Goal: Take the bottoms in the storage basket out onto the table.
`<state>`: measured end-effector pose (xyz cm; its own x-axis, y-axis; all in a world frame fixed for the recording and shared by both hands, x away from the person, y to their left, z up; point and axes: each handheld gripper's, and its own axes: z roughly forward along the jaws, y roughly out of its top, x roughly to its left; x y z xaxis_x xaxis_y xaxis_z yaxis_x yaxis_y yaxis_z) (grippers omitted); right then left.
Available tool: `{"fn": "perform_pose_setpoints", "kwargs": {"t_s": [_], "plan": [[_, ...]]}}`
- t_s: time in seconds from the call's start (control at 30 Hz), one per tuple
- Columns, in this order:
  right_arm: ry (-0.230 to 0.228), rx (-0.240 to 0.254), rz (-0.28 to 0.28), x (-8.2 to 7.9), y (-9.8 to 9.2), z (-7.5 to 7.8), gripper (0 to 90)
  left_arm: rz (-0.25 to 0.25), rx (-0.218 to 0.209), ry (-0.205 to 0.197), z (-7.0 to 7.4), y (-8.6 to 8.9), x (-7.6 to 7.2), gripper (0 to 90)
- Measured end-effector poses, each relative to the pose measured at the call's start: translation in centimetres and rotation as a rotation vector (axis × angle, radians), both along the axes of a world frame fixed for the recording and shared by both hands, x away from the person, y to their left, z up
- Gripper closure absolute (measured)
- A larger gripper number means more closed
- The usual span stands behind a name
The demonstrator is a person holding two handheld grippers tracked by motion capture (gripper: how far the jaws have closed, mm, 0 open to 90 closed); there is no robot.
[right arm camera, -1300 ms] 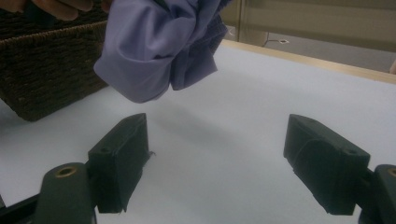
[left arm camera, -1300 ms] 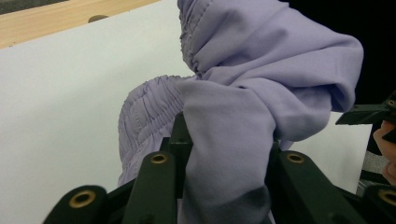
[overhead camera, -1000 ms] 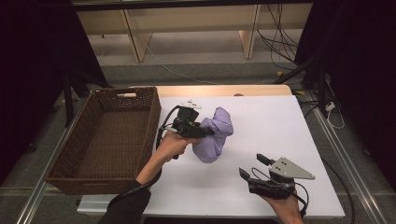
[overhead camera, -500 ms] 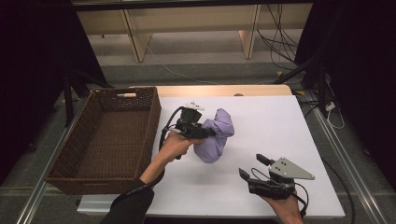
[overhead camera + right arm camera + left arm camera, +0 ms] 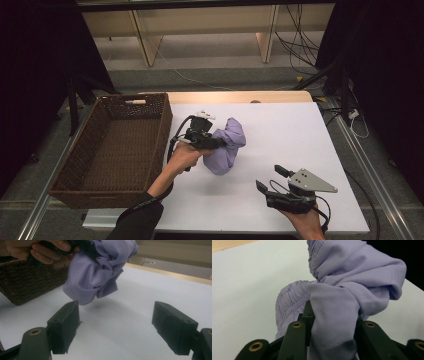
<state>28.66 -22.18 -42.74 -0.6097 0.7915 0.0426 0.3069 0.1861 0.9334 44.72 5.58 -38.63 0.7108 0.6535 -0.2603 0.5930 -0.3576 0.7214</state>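
lilac cloth (image 5: pixel 226 147) clamped in left tool (image 5: pixel 216 143) above table (image 5: pixel 300 135); right tool (image 5: pixel 269 179) gapes empty

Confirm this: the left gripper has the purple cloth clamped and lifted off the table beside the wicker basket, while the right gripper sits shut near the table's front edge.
One detail is wrong: the right gripper is open, not shut. The right gripper view shows its jaws standing wide apart with nothing between them. The rest holds: the left gripper clamps the purple cloth, lifted beside the wicker basket.

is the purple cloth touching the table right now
Apart. The right gripper view shows the purple cloth hanging from the left tool, with bare white table and a shadow under its lowest fold.
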Motion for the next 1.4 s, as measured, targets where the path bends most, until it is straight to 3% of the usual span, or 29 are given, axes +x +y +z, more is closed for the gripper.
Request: {"fn": "perform_pose_setpoints", "kwargs": {"t_s": [0.23, 0.73, 1.4], "plan": [[-0.005, -0.004, 0.002, -0.1, 0.1, 0.1, 23.1, -0.005, 0.031, -0.002, -0.1, -0.5, -0.2, 68.5], [-0.004, -0.005, 0.001, -0.1, 0.1, 0.0, 23.1, -0.012, 0.053, -0.002, -0.5, -1.3, -0.2, 68.4], [-0.002, -0.001, 0.004, -0.1, 0.0, 0.1, 23.1, -0.03, 0.087, 0.013, -1.3, -4.7, 0.4, 67.9]]}}
